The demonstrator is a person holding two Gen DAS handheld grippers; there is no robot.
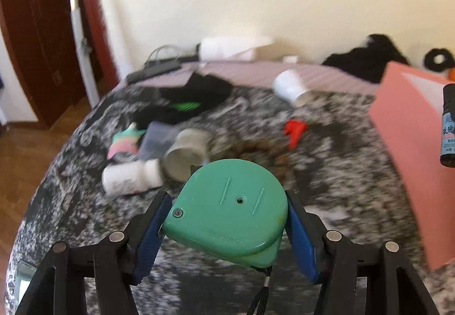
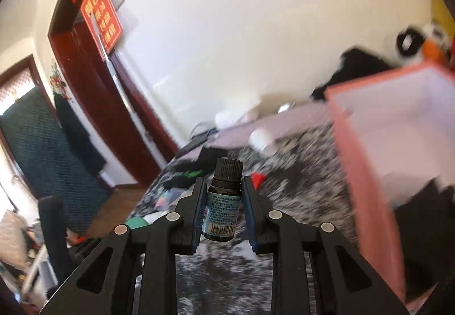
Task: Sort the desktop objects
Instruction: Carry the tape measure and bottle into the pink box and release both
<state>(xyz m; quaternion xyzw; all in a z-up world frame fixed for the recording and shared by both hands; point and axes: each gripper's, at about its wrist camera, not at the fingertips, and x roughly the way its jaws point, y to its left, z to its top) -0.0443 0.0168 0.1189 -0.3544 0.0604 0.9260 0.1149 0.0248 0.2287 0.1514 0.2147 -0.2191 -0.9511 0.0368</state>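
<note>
My left gripper is shut on a green tape measure and holds it above the black-and-white patterned tabletop. My right gripper is shut on a small dark glass bottle with a blue label and black cap, held upright above the table. The bottle also shows at the right edge of the left wrist view. A pink open box stands on the right, close to the bottle; it shows in the left wrist view too.
On the table lie a white pill bottle, a grey cup on its side, a white cup, a red piece, a striped sock, dark cloths and a black garment.
</note>
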